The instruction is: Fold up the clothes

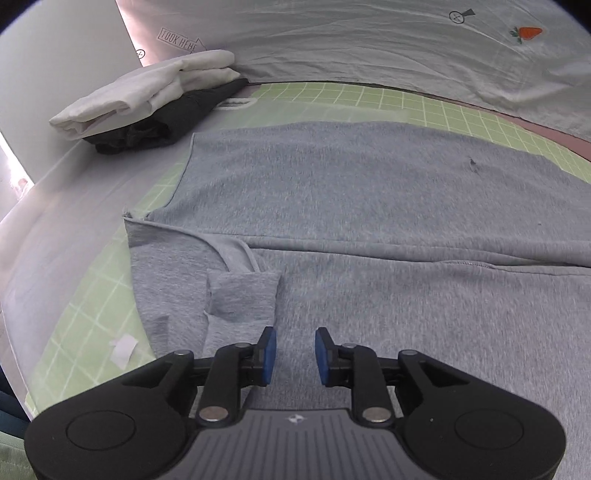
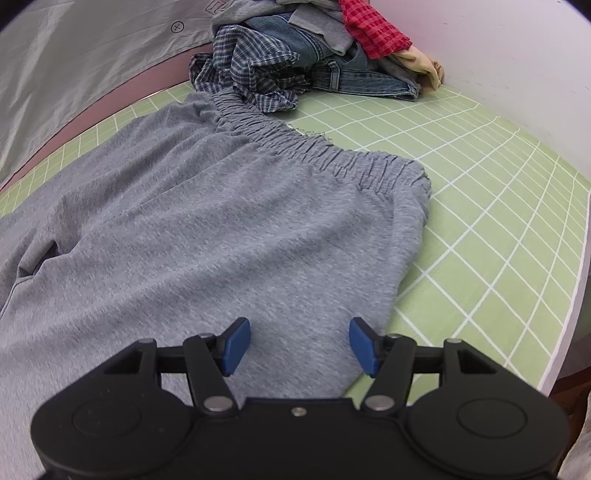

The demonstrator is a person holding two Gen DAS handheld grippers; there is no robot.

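Grey sweatpants (image 2: 221,206) lay spread flat across the green grid mat (image 2: 480,229), waistband toward an unfolded clothes pile (image 2: 306,55). Folded white and dark stack (image 1: 147,99) sat at mat corner. My left gripper (image 1: 294,354) and right gripper (image 2: 300,345) hovered over the fabric, fingers spread, holding nothing.

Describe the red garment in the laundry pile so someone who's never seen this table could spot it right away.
Start at the green grid mat and follow it to the far corner, where unfolded clothes are heaped against the white wall. The red checked garment lies on top of the pile, above the blue jeans. It is the only red piece there.
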